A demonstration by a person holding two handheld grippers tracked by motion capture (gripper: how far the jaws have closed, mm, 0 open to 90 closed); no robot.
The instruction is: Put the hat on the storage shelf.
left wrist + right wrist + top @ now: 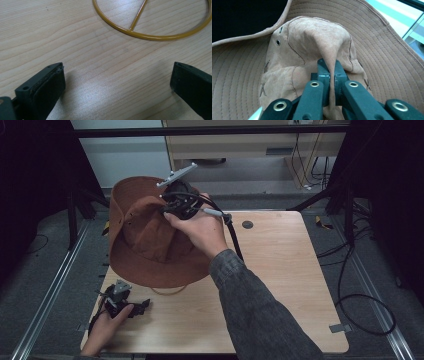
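A brown wide-brimmed hat (145, 245) hangs tilted over the table's left side, its brim low over the wood. My right gripper (172, 207) is shut on a pinched fold of the hat's crown (312, 47); in the right gripper view the suede runs between the closed jaws at my right gripper (329, 72). My left gripper (142, 306) rests on the table near the front left corner, held by a hand. Seen from the left gripper view, my left gripper (117, 82) stands open over bare wood. A yellow wire ring (150, 25) with a spoke lies just beyond it on the table.
The wooden table (280, 285) has a round dark hole (247, 224) near its back edge. A thin arc of the yellow ring (167, 292) peeks from under the hat brim. Black cables (360, 300) lie on the floor at the right, and metal rails run along both sides.
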